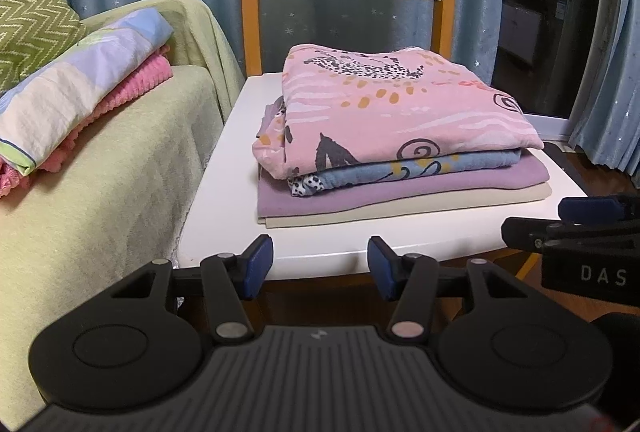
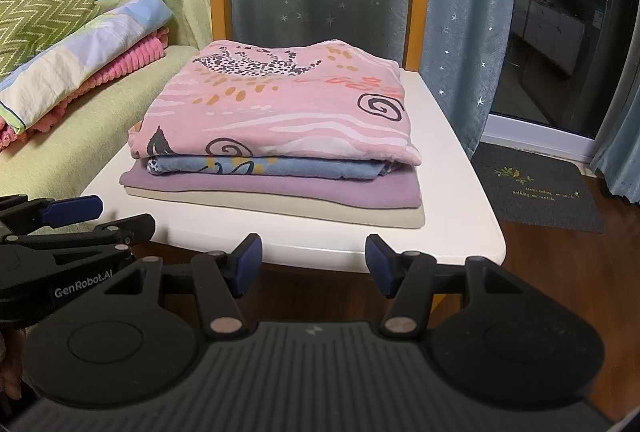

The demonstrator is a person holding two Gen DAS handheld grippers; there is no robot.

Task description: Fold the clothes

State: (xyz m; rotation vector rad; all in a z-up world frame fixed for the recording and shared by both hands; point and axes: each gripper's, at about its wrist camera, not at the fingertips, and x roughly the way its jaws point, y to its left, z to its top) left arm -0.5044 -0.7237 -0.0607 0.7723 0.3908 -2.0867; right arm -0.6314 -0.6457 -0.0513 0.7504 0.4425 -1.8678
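A white-seated chair [image 2: 460, 168] with a wooden frame stands before blue star-print curtains [image 2: 464, 32]. To its left is a sofa [image 1: 100, 192] under a green cover, carrying a green zigzag cushion [image 1: 28, 24]. A dark doormat [image 2: 536, 188] lies on the wooden floor [image 2: 568, 292], beside a glass door [image 2: 560, 32].

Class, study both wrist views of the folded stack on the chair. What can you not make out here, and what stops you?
- Left wrist view: the right tool is cut off by the frame edge; its opening is unclear.
- Both views: the cream bottom layer shows only its edge, covered by the purple layer.
- Right wrist view: the doormat lettering is too small to read.
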